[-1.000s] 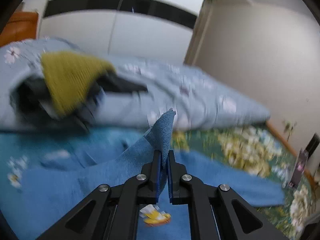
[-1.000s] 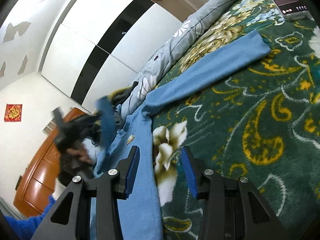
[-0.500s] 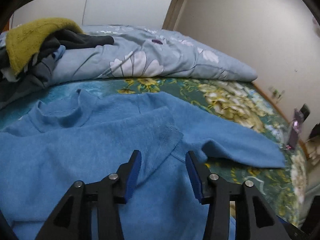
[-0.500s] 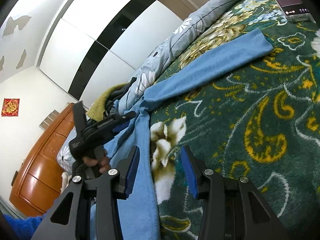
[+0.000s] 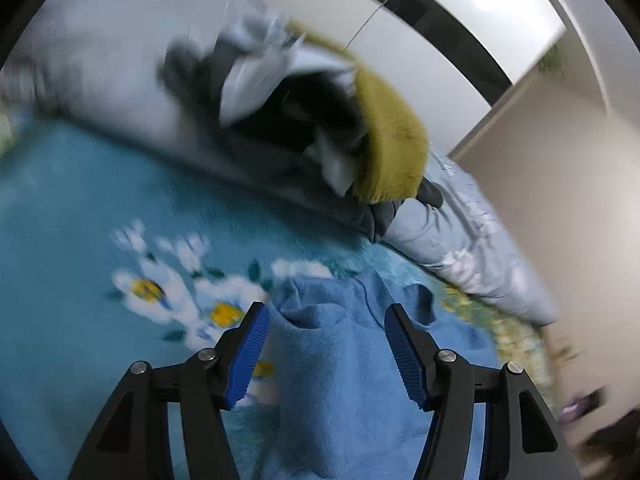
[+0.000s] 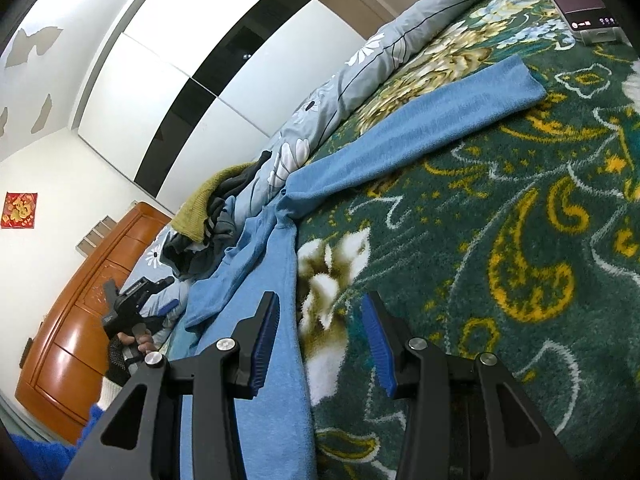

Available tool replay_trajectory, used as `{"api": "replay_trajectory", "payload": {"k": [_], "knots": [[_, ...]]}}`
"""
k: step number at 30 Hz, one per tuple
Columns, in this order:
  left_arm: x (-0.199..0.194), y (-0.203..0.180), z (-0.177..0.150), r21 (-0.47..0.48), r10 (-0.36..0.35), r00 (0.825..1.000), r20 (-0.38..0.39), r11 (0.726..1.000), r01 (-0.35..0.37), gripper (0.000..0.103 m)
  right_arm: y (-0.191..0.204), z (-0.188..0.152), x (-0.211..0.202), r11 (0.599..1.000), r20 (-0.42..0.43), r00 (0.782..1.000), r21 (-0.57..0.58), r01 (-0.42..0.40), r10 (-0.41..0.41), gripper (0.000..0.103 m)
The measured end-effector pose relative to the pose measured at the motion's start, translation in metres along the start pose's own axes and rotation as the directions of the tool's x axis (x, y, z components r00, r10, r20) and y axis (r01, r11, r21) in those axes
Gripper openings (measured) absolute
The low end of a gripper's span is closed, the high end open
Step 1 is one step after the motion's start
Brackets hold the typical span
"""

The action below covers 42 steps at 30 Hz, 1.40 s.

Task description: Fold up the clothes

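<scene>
Now the blue sweater (image 6: 280, 280) lies on the bed (image 6: 520, 240), one sleeve (image 6: 440, 120) stretched outward. Both the left tool (image 5: 324, 344) and right tool (image 6: 320, 340) gape wide, holding nothing. Pinch the cuff cleanly, catching no blanket, to fold it inward.

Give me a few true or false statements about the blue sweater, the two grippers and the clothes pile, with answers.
1. The left gripper is shut on the blue sweater. False: its jaws stand open above the fabric.
2. The right gripper is open and holds nothing. True.
3. One sweater sleeve lies stretched out across the green patterned blanket. True.
4. The mustard-yellow garment lies flat on the green blanket. False: it sits in the clothes pile against the rolled grey floral duvet.
</scene>
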<state>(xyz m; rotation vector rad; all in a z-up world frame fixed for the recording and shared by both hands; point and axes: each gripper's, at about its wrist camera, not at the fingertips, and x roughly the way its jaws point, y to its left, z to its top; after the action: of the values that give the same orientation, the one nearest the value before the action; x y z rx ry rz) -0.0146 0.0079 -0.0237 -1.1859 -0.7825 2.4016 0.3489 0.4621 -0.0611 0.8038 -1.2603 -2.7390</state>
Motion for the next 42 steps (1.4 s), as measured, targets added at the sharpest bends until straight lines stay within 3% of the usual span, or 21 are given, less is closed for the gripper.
{"api": "replay_trajectory", "payload": {"k": [3,7,13,15,18,21,24,31,32,35,37,39,42], "knots": [[0.016,0.017,-0.002,-0.058,-0.07,0.996,-0.053,0.996,0.067,0.063,0.003,0.002,0.001,1.0,-0.007,1.0,0.003,0.018,-0.018,0.045],[0.028,0.021,-0.004,-0.071,-0.08,0.995,-0.066,0.995,0.075,0.063,0.023,0.014,0.016,1.0,-0.048,0.999,-0.011,-0.009,0.009,0.045],[0.043,0.007,0.01,0.003,-0.007,0.994,-0.108,1.0,0.008,0.062,0.09,0.048,0.091,0.988,-0.146,0.989,-0.146,-0.05,0.028,0.045],[0.047,0.001,0.015,0.036,0.004,0.993,-0.121,0.999,0.0,0.062,0.104,0.056,0.13,0.987,-0.187,0.982,-0.161,-0.022,-0.009,0.045],[0.054,-0.014,0.019,0.139,0.078,0.986,-0.145,0.989,-0.058,0.062,0.114,0.063,0.172,0.987,-0.218,0.974,-0.156,0.028,-0.062,0.045],[0.056,-0.013,0.022,0.181,0.123,0.983,-0.139,0.979,-0.097,0.05,0.118,0.068,0.201,0.978,-0.209,0.965,-0.163,0.128,-0.161,0.045],[0.057,-0.008,0.025,0.212,0.16,0.979,-0.129,0.969,-0.13,0.039,0.113,0.075,0.219,0.952,-0.188,0.938,-0.149,0.267,-0.292,0.045],[0.059,0.003,0.032,0.28,0.243,0.965,-0.102,0.937,-0.207,0.036,0.11,0.077,0.237,0.949,-0.208,0.927,-0.115,0.293,-0.312,0.044],[0.056,0.006,0.032,0.271,0.24,0.966,-0.097,0.94,-0.207,0.036,0.11,0.078,0.236,0.947,-0.203,0.926,-0.117,0.298,-0.317,0.04],[0.036,0.014,0.031,0.202,0.17,0.983,-0.072,0.967,-0.153,0.035,0.104,0.079,0.238,0.937,-0.198,0.917,-0.11,0.331,-0.347,0.008],[0.021,0.012,0.029,0.189,0.104,0.994,-0.047,0.978,-0.093,0.035,0.099,0.08,0.233,0.95,-0.205,0.928,-0.087,0.3,-0.311,0.005],[0.006,0.004,0.022,0.22,0.038,0.999,-0.025,0.975,-0.031,0.036,0.102,0.083,0.222,0.973,-0.174,0.959,-0.086,0.212,-0.225,0.005],[0.007,-0.007,0.014,0.29,0.053,0.998,-0.026,0.956,-0.043,0.036,0.106,0.086,0.198,0.988,-0.099,0.988,-0.113,0.104,-0.115,0.005]]}}
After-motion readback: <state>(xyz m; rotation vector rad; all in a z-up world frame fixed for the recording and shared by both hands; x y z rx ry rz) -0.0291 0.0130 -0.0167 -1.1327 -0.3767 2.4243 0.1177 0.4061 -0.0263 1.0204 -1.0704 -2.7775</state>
